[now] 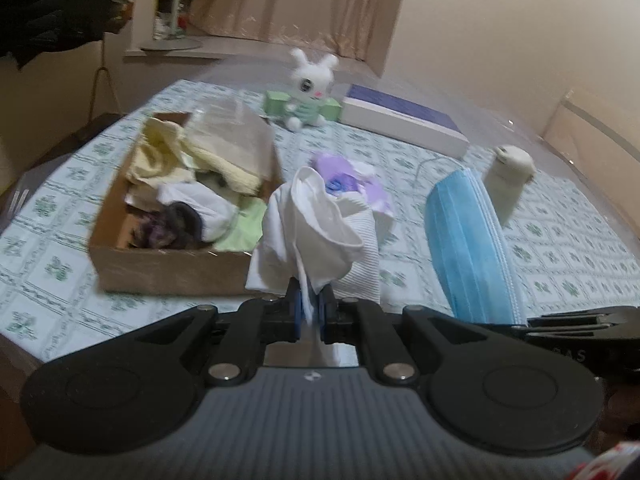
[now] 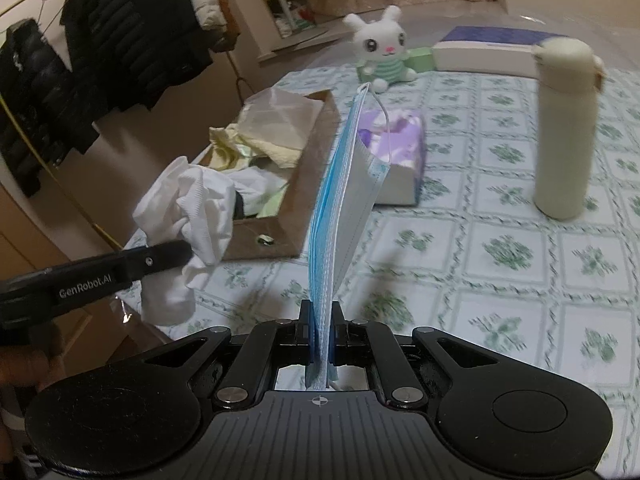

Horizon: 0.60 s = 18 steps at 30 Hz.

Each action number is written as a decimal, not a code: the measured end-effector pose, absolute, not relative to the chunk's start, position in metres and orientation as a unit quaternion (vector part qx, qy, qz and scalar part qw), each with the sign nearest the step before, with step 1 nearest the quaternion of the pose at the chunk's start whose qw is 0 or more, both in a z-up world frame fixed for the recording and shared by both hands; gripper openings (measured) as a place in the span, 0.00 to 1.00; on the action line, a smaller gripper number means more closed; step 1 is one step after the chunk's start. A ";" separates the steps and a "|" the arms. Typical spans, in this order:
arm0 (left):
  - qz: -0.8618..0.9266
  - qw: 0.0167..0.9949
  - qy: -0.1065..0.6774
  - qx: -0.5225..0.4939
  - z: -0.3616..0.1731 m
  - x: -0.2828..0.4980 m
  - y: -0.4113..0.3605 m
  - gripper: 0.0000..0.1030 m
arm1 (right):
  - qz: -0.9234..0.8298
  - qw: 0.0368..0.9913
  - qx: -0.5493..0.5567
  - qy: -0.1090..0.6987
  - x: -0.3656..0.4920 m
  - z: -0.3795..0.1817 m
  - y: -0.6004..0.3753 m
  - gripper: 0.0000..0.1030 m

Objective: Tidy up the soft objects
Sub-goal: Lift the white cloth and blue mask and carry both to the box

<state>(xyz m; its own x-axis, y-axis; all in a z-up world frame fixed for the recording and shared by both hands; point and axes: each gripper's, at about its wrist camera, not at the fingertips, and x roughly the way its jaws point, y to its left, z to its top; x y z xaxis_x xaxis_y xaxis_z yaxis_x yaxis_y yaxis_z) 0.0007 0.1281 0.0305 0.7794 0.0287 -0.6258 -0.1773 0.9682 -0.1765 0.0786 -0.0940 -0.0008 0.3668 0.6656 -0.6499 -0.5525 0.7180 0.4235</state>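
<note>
Over the table (image 2: 500, 248), white cloth (image 1: 316, 216) pinched between left fingers (image 1: 295, 300), mask (image 2: 344, 184) between right

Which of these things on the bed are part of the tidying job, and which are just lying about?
Part of the job:
white cloth in the left hand-held gripper
blue face mask in the right hand-held gripper
cardboard box

Lying about:
plush bunny
cream flask
tissue pack

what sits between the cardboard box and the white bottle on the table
The purple tissue pack sits between the cardboard box and the white bottle, clearest in the right wrist view.
</note>
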 end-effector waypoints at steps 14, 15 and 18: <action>0.130 0.933 0.307 -0.135 0.037 0.009 0.211 0.07 | 0.419 0.806 0.047 0.415 0.117 0.015 -0.015 0.06; 0.134 0.933 0.307 -0.135 0.037 0.010 0.216 0.07 | 0.423 0.804 0.048 0.415 0.120 0.016 -0.009 0.06; 0.141 0.932 0.306 -0.133 0.037 0.014 0.229 0.07 | 0.432 0.800 0.050 0.414 0.129 0.019 0.007 0.06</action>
